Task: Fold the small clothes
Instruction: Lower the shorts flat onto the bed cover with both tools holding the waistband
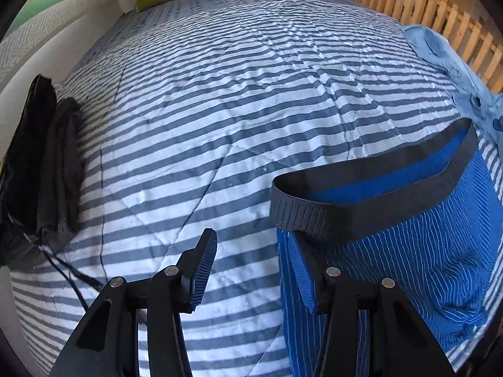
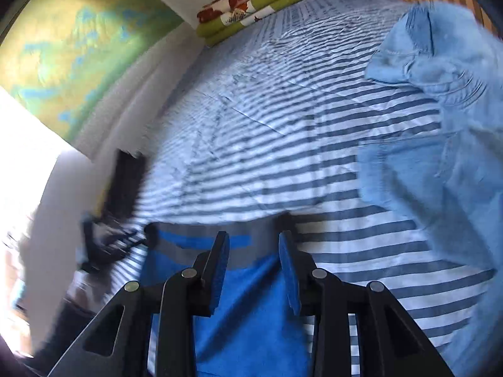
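1. Here's the bed: a blue-and-white striped quilt (image 1: 220, 110) spreads across both views, lightly creased.
2. The blue boxer shorts (image 1: 424, 267) lie on the quilt at the near right of the left wrist view, thin white pinstripes on them, the dark grey waistband (image 1: 361, 194) gaping open and showing the solid blue inside.
3. Left gripper (image 1: 251, 267): jaws apart and released. Its left pad is over bare quilt, its right pad sits at the shorts' left edge just under the waistband; nothing is pinched between them.
4. Over to the right wrist view, which is blurred. The right gripper (image 2: 254, 267) hangs over the same shorts (image 2: 251, 314), near the right end of the waistband.
5. Its jaws stand partly apart, blue cloth showing through the gap; the pads do not seem to press on the fabric, so it reads as let go.
6. A light blue denim garment (image 2: 440, 141) lies rumpled at the right side of the bed, apart from the shorts.
7. Dark folded clothes (image 1: 47, 163) sit at the quilt's left edge.
8. At the far end, a folded green patterned blanket (image 2: 251, 9) rests against the wall.
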A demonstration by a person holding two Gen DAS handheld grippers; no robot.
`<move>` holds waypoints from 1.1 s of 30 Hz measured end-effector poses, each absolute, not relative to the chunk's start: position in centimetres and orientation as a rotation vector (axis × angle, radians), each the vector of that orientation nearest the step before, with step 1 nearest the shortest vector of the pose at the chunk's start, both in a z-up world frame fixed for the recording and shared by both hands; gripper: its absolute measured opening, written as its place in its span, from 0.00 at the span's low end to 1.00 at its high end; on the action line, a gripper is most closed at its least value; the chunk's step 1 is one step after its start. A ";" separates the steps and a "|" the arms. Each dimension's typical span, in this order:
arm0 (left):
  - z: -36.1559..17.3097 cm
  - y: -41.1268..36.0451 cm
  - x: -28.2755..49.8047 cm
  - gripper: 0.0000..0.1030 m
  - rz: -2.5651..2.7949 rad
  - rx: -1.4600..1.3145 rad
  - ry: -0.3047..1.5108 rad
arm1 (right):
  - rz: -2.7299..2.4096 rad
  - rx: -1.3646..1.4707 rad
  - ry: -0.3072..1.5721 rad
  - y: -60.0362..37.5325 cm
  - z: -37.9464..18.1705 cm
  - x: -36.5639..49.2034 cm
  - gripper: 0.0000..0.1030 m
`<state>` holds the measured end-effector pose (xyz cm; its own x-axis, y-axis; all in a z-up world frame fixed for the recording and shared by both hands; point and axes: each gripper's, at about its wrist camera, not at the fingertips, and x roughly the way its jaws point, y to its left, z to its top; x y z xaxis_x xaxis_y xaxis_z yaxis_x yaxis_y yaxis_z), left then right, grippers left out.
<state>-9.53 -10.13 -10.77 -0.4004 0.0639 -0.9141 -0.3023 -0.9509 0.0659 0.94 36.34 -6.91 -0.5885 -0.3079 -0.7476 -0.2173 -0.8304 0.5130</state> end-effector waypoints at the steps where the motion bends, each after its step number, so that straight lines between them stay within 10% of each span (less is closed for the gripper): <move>1: -10.8 -9.9 -9.5 0.49 2.434 -1.566 0.329 | -2.623 1.430 -0.826 35.9 -7.5 1.0 0.30; 11: -11.1 -8.6 -9.8 0.30 2.395 -1.526 0.340 | -2.655 1.476 -0.487 33.0 -9.8 -0.7 0.30; 16: -11.4 -8.3 -9.8 0.00 2.412 -1.519 0.376 | -2.640 1.488 -0.419 31.5 -10.6 -2.4 0.21; 18: -11.1 -8.3 -9.7 0.00 2.430 -1.509 0.381 | -2.642 1.457 -0.448 31.4 -10.3 -2.2 0.06; 24: -9.4 -10.7 -9.9 0.01 2.482 -1.461 0.258 | -2.676 1.399 -0.433 31.1 -8.6 -1.4 0.05; 28: -9.7 -12.4 -11.3 0.40 2.409 -1.519 0.071 | -2.688 1.432 -0.398 31.2 -8.8 -1.6 0.05; 33: -10.8 -10.2 -11.4 0.39 2.380 -1.510 0.171 | -2.667 1.481 -0.399 31.3 -9.6 -2.3 0.20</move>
<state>-11.42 -10.19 -10.78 -0.3924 0.2000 -0.8978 -0.3262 -0.9429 -0.0675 -2.27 31.26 -9.60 -0.5349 -0.1809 -0.8253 -0.0685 -0.9643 0.2557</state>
